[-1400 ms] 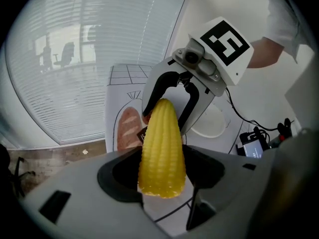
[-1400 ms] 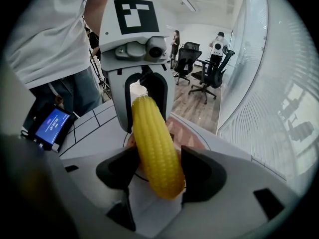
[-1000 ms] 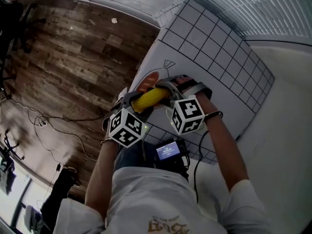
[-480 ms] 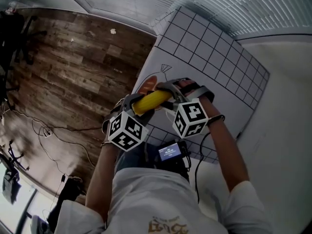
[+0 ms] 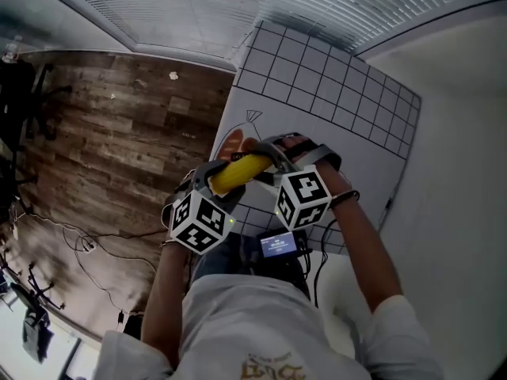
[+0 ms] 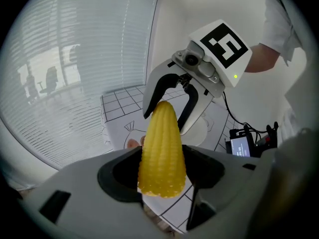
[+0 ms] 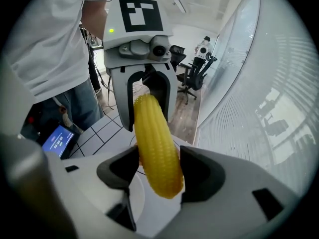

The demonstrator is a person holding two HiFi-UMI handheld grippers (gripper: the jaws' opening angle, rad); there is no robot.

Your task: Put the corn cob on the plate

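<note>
Left gripper: jaws set wide and clamped across the thick end of the corn cob. Right gripper: faces the left, jaws likewise closed on the cob's tapered tip. The cob spans the gap between both grippers, above the gridded mat. The white plate lies below the right gripper's jaws.

Left gripper and right gripper have lifted the corn cob (camera swung toward blinds).
</note>
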